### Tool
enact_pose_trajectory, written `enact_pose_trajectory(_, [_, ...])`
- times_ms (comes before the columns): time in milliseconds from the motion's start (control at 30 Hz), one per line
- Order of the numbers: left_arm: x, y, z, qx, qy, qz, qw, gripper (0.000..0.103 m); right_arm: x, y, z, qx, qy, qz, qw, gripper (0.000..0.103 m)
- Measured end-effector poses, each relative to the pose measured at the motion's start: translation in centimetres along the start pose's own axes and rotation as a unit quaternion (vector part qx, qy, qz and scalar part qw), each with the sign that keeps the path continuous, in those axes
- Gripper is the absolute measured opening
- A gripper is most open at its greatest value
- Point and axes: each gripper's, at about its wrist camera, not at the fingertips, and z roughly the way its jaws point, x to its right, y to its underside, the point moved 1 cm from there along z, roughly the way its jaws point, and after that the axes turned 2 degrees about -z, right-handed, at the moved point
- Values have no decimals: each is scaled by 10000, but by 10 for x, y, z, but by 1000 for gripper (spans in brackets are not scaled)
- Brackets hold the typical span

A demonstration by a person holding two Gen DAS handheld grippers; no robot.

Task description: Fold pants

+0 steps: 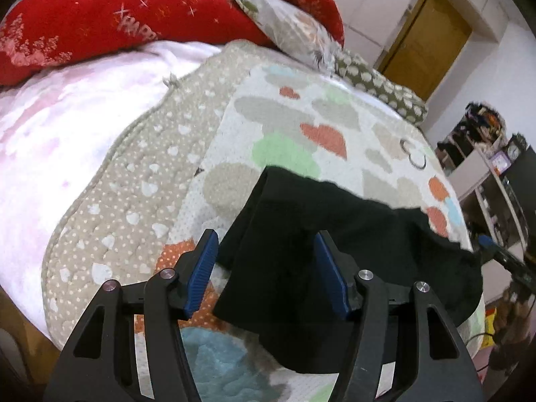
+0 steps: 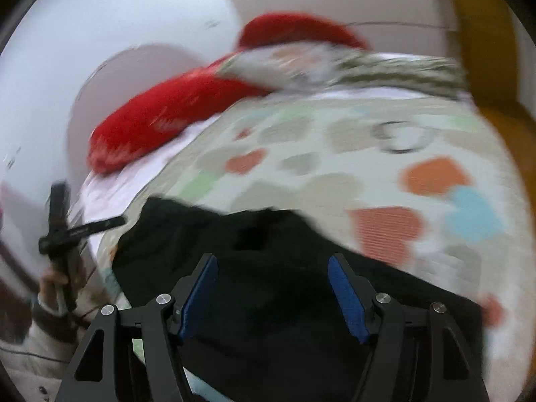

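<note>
Black pants [image 1: 321, 254] spread on the heart-patterned bed quilt [image 1: 294, 127], near its front edge. Soft, limp, light cloth, likely to sag and bunch; best pinched at a hem or waistband corner. Left gripper [image 1: 264, 268] with jaws wide apart, nothing held, above the pants' left edge. Right gripper [image 2: 273, 288] likewise spread, empty, over the dark fabric's middle.

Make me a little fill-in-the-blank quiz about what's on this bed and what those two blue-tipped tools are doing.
1. The pants lying on the bed are ____ in colour.
2. The fingers of the left gripper and the right gripper are both ____, holding nothing.
3. The long pillow at the head of the bed is ____.
4. The quilt under the pants is patterned with ____ shapes.

Missing words: black; open; red; heart
</note>
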Motion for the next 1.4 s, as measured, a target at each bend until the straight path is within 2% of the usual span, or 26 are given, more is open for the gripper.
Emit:
enact_pose_trajectory(133, [1, 0, 12, -236, 100, 54, 9997, 60, -26, -14, 61, -638, -145, -419, 9970, 67])
enact_pose_trajectory(267, [2, -6, 28, -358, 10, 87, 9993, 60, -36, -13, 94, -1078, -98, -617, 9922, 66])
enact_pose_trajectory(300, [2, -7, 32, -369, 41, 81, 9993, 60, -34, -14, 100, -1150, -164, -634, 9912, 58])
enact_pose_trajectory(333, [2, -9, 36, -401, 104, 59, 9991, 60, -35, -14, 104, -1174, -199, -651, 9907, 34])
enact_pose_trajectory(400, [7, -13, 45, -498, 292, 123, 9983, 60, -37, -16, 116, -1197, -133, -753, 9899, 15])
enact_pose_trajectory(433, [11, -14, 48, -508, 399, 227, 9977, 59, -38, -16, 115, -1107, -52, -805, 9906, 12])
enact_pose_trajectory(467, [15, -16, 50, -509, 456, 310, 9972, 55, -38, -18, 115, -1052, -63, -785, 9913, 9])
enact_pose_trajectory(500, [17, -18, 52, -517, 494, 352, 9968, 44, -37, -21, 112, -968, -94, -737, 9925, 4])
enact_pose_trajectory(667, [25, -39, 51, -428, 771, 328, 9956, 37, -30, -51, 94, -424, 102, -593, 9973, 2])
enact_pose_trajectory(867, [30, -60, 42, -200, 763, 377, 9962, 35, -19, -84, 82, 35, 507, -456, 9977, 1])
enact_pose_trajectory(967, [29, -56, 41, -204, 667, 444, 9966, 35, -15, -82, 81, -63, -138, -211, 9997, 2])
enact_pose_trajectory(1067, [27, -50, 40, -214, 655, 472, 9965, 35, -22, -65, 84, -363, -211, -387, 9984, 7])
enact_pose_trajectory(1100, [25, -49, 40, -221, 679, 432, 9965, 35, -24, -58, 88, -508, -237, -434, 9975, 14])
enact_pose_trajectory(1133, [23, -49, 39, -216, 688, 397, 9966, 35, -24, -54, 92, -631, -246, -446, 9967, 29])
enact_pose_trajectory(1200, [21, -48, 38, -223, 696, 370, 9966, 35, -25, -42, 104, -977, -212, -471, 9939, 52])
enact_pose_trajectory(1233, [20, -47, 39, -234, 687, 364, 9967, 35, -26, -36, 111, -1078, -205, -491, 9928, 53])
enact_pose_trajectory(1300, [21, -45, 40, -258, 658, 370, 9968, 35, -25, -29, 119, -1186, -285, -443, 9915, 51])
enact_pose_trajectory(1333, [22, -43, 41, -273, 642, 375, 9969, 35, -23, -26, 121, -1129, -374, -333, 9923, 33])
enact_pose_trajectory(1400, [23, -42, 42, -295, 624, 378, 9969, 35, -24, -24, 124, -1091, -345, -427, 9925, 7])
